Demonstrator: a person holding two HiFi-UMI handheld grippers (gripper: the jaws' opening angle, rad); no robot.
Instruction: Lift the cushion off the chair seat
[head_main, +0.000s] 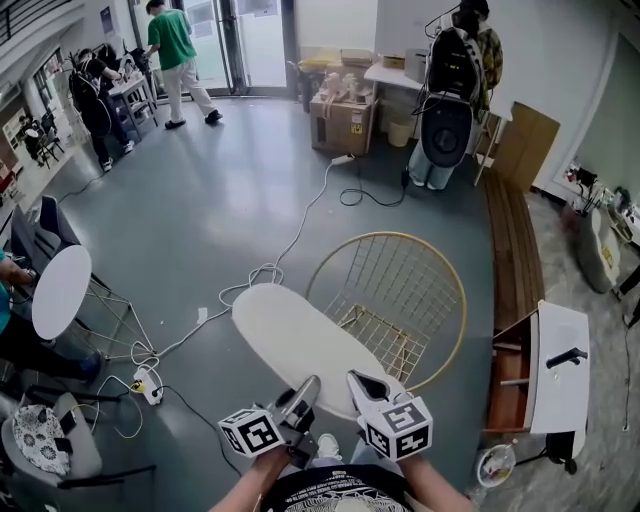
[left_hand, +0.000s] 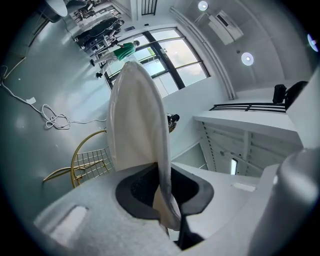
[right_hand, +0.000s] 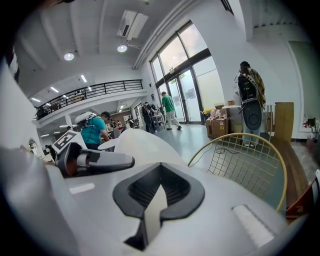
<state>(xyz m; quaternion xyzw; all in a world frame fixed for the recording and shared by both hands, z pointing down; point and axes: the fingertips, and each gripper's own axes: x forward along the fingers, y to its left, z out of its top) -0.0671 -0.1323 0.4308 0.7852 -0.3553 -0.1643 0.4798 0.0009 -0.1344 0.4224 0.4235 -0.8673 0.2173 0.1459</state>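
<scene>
The left hand-held gripper (head_main: 306, 388) and the right hand-held gripper (head_main: 364, 385) each pinch the near edge of the round white cushion (head_main: 295, 335), held up over the left rim of the gold wire chair (head_main: 405, 275). I think the unsupported far part could pull this thin edge out, and the cushion would drop.

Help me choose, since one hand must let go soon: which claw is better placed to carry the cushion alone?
Left, probably. The left claw bites deeper into the cushion, whose bulk lies on its side; the right claw pinches only a thin edge.
</scene>
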